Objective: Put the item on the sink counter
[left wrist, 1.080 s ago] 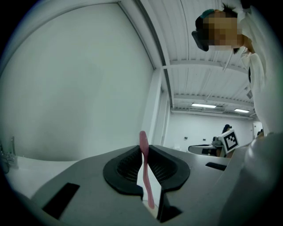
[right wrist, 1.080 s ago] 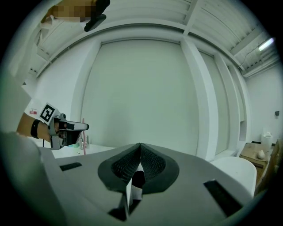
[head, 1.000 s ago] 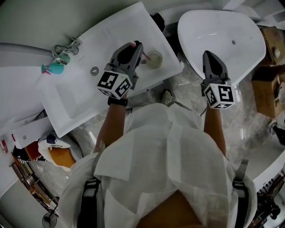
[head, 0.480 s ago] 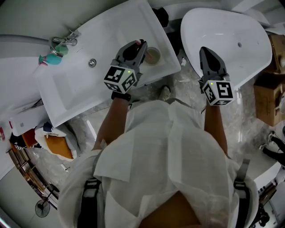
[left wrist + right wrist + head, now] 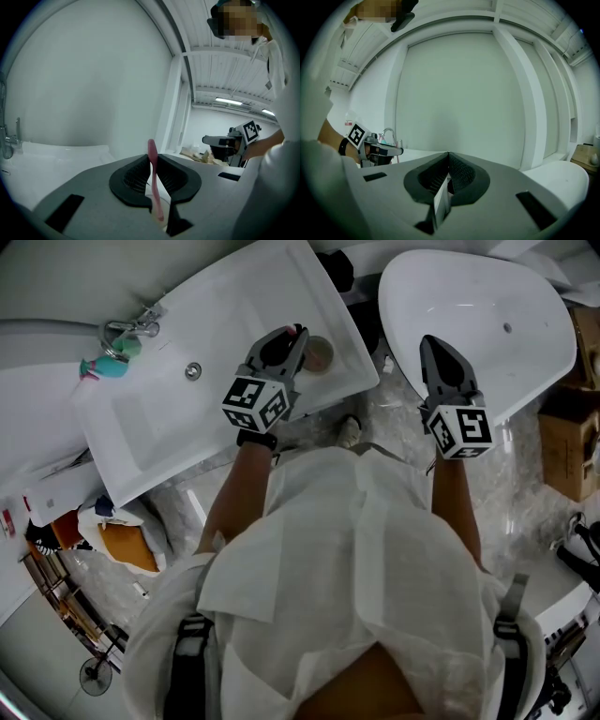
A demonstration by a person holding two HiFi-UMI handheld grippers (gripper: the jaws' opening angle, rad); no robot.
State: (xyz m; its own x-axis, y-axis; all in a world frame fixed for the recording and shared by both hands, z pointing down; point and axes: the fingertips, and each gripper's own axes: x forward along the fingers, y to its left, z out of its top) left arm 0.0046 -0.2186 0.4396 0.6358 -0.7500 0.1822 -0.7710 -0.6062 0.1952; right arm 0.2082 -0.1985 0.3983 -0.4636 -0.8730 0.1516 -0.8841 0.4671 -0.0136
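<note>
The task is unfinished. The left gripper (image 5: 289, 341) has its fingers clamped on a slim pink item (image 5: 152, 154), which stands up between them with its rounded end poking above the fingertips. It hangs over the near right corner of the sink counter (image 5: 262, 296), just beside a small cup (image 5: 322, 354) that stands there. Whether the item's lower end already touches the white surface cannot be told from either view. Carrying it to the counter looks done. What is left, as I judge it, is lowering it, opening the fingers and drawing the gripper away.

The right gripper (image 5: 429, 345) has its fingers together with nothing between them. It hovers over the near edge of the oval white basin (image 5: 487, 296) to the right, well apart from the work.

Compared with a second ago, the left gripper has moved a little farther and to the right, so it now covers part of the cup that showed whole before. The grip on the pink item is unchanged, and the right gripper has barely shifted.
</note>
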